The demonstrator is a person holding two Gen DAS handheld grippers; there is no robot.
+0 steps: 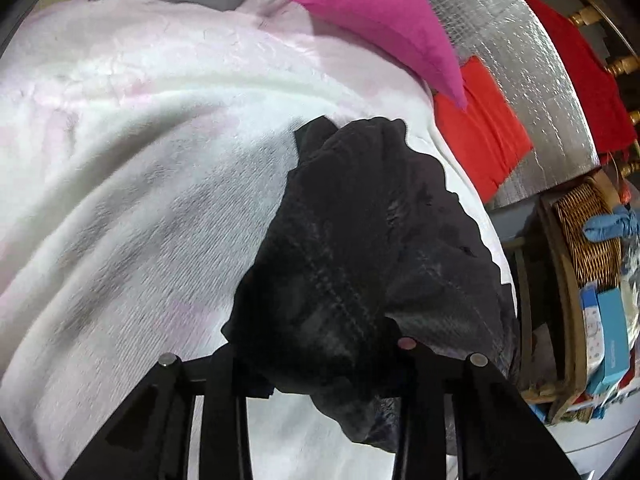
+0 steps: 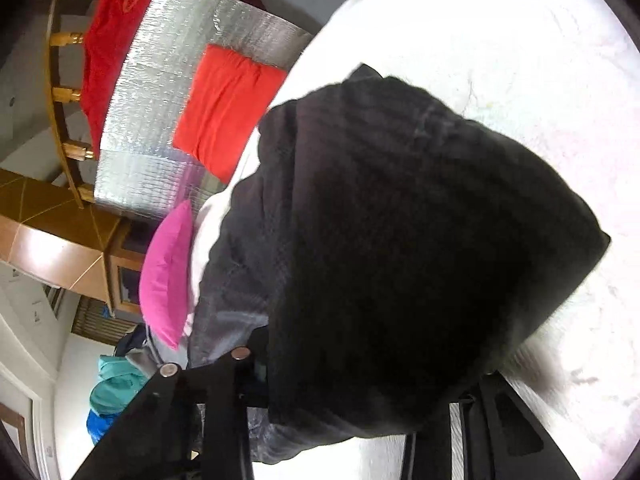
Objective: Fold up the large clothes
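Black cloth, a big dark garment [image 1: 352, 248], lies bunched on a fluffy white blanket [image 1: 140, 152] that covers the bed. In the left wrist view it sits near the blanket's right edge and runs down between the fingers of the left gripper [image 1: 320, 396]. The cloth fills the gap between those fingers, so the left gripper seems to be pinching it, though the fingertips are hidden under the folds.

In the right wrist view the same dark garment [image 2: 400, 240] is a big heap that covers most of the right gripper [image 2: 360, 408]. Cloth hangs over both fingers and fills the space between them, so this gripper seems to be pinching the cloth too.

A pink pillow [image 1: 384, 20] rests at the blanket's far edge. Just past that edge a red cushion [image 1: 480, 136] lies on a shiny silver mat [image 1: 532, 92]. A wooden rail [image 1: 616, 64] with a red cloth [image 1: 580, 72] over it stands behind the mat. A woven basket [image 1: 588, 236] sits on a shelf off the bed's right side.
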